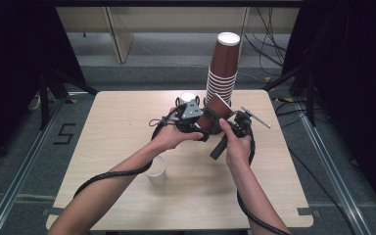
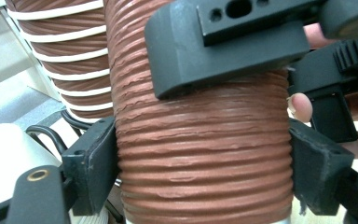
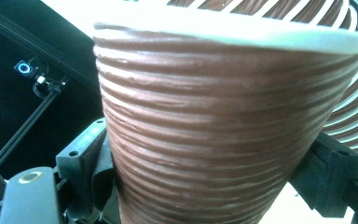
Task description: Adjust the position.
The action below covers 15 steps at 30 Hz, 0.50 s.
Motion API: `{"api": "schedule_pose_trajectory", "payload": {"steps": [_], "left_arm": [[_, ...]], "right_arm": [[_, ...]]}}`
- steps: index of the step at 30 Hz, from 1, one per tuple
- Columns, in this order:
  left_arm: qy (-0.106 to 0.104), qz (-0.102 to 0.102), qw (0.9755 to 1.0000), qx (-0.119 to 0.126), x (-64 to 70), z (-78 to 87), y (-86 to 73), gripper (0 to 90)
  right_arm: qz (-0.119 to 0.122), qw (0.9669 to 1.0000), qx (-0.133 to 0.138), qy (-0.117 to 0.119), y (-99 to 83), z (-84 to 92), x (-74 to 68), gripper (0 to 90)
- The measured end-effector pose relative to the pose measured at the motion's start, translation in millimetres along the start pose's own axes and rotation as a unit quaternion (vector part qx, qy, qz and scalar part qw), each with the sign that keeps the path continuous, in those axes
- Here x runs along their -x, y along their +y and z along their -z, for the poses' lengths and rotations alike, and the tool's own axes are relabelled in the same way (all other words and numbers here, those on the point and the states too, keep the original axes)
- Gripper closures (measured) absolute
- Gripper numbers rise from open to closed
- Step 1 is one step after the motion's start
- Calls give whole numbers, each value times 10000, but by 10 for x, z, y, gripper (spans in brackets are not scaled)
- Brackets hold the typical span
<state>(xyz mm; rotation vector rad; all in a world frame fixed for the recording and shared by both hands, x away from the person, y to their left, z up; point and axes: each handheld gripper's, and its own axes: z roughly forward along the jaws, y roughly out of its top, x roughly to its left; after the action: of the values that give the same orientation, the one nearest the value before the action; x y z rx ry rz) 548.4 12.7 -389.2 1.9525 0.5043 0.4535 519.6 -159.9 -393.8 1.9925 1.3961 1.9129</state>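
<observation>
A brown ribbed paper cup (image 1: 214,111) is held tilted above the middle of the table, between both hands. My left gripper (image 1: 201,124) comes from the left, and its pads press the cup's wall (image 2: 205,154) on both sides. My right gripper (image 1: 226,117) comes from the right and is shut on the cup (image 3: 205,140) below its white rim. One of the right gripper's fingers (image 2: 223,51) lies across the cup higher up. Whether this is one cup or nested ones I cannot tell.
A tall stack of brown cups (image 1: 223,73) stands at the table's far edge, just behind the held cup. A white cup (image 1: 157,170) sits near the left forearm, and another white cup (image 1: 187,97) stands behind the left gripper. The wooden table (image 1: 117,127) is bare on the left.
</observation>
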Motion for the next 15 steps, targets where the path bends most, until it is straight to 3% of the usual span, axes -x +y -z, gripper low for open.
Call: {"api": "schedule_pose_trajectory", "payload": {"steps": [1, 3, 6, 7, 9, 10, 15], "left_arm": [[-10, 8, 10000, -26, -6, 0, 1, 188], [-2, -37, 10000, -83, -16, 1, -5, 159], [-5, -123, 9997, -194, -18, 10, -29, 137], [3, -138, 9997, -192, -16, 17, -31, 131], [4, -153, 9997, -188, -16, 34, -28, 118], [6, -157, 9998, -149, -13, 38, -30, 116], [-57, -222, 9996, -182, -20, 107, -52, 111]], "right_arm": [[201, 9998, 24, -25, 1, -1, 16, 183], [197, 9998, 57, -27, -7, -1, -4, 183], [524, 9985, 174, -60, 18, 20, -24, 183], [527, 9984, 184, -90, 24, 27, -50, 183], [815, 9961, 282, -164, 53, 38, -61, 182], [741, 9968, 264, -145, 60, 48, -84, 183], [1368, 9891, 430, -333, 105, 74, -82, 182]]}}
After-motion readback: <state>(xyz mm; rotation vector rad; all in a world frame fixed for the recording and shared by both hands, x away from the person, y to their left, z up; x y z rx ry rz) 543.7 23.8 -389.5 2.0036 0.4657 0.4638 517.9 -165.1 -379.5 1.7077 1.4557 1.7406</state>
